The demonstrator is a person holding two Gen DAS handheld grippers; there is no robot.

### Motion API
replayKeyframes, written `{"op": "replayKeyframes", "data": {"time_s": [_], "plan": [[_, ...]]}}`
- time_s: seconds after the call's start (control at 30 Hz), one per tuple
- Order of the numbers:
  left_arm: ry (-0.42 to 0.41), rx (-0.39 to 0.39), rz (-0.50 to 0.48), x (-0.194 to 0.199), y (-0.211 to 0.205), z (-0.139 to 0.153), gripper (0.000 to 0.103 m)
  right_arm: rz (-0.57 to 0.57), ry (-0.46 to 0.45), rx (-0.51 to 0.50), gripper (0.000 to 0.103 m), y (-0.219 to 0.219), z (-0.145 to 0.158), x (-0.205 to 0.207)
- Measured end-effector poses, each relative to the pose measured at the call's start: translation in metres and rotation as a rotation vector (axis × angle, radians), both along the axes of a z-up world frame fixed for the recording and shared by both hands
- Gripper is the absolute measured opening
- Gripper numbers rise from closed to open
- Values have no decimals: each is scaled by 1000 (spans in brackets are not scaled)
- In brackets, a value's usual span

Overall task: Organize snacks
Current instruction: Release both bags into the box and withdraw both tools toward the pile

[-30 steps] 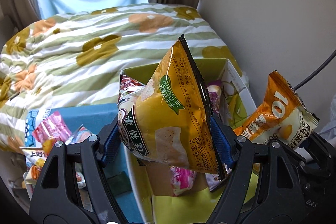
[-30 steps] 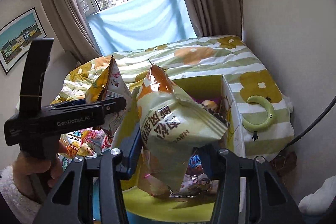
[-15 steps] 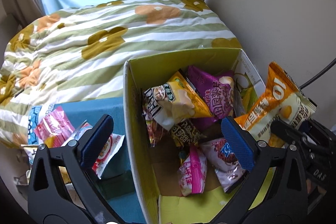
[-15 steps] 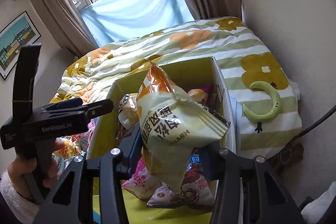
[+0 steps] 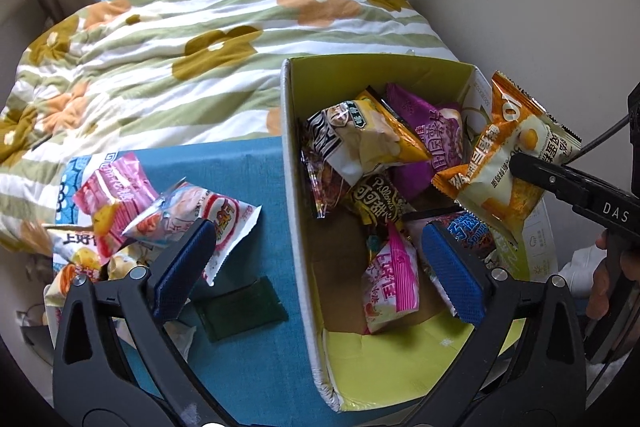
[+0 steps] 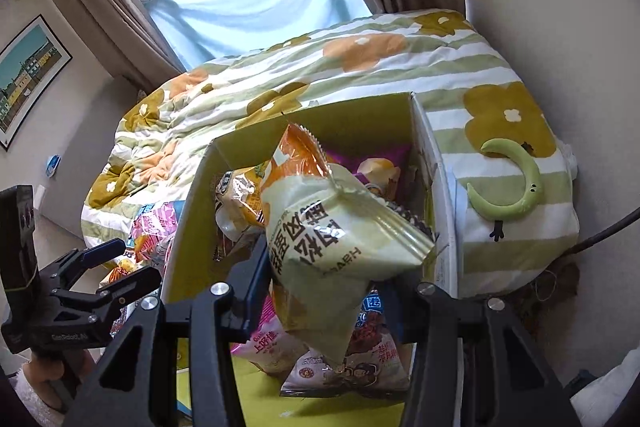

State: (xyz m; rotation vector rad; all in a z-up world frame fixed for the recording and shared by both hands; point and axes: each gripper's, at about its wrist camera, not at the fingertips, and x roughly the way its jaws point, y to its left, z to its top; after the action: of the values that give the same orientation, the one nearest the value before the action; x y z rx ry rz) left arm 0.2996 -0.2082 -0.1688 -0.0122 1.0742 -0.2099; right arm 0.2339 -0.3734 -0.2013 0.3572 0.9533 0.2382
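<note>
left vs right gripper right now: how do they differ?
1. Left gripper has its jaws wide open; right gripper is shut.
2. Left holds nothing; right clamps the pale green and orange snack bag.
3. Left straddles the left wall of the yellow-green box, one pad over the blue surface; right sits over the box interior.
Shared: both are black, hand-held, and angled down at the box.

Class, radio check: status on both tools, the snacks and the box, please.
Left tool open, empty, above box wall. Right tool shut on orange-and-green bag over the box. More snacks still outside. Nothing blocking.
</note>
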Motion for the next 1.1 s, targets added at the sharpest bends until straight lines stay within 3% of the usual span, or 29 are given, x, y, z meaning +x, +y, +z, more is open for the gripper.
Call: {"op": "replayKeyframes", "data": {"time_s": [0.1, 0.17, 0.23, 0.27, 0.47, 0.77, 1.1], "plan": [[12, -6, 20, -2, 6, -4, 102, 38, 23, 16, 46, 5, -7, 7], [17, -1, 28, -6, 7, -7, 102, 21, 20, -17, 57, 8, -10, 8], [20, 4, 35, -11, 8, -9, 102, -18, 8, -16, 100, 3, -12, 6], [20, 4, 39, -13, 7, -10, 102, -30, -4, 2, 103, 1, -12, 3], [6, 3, 50, -30, 5, -8, 102, -53, -62, -37, 103, -2, -4, -19], [-80, -8, 84, -58, 2, 21, 102, -17, -130, -70, 103, 3, 16, -40], [-163, 22, 174, -98, 39, 57, 102, 80, -217, -93, 103, 25, 52, -56]]}}
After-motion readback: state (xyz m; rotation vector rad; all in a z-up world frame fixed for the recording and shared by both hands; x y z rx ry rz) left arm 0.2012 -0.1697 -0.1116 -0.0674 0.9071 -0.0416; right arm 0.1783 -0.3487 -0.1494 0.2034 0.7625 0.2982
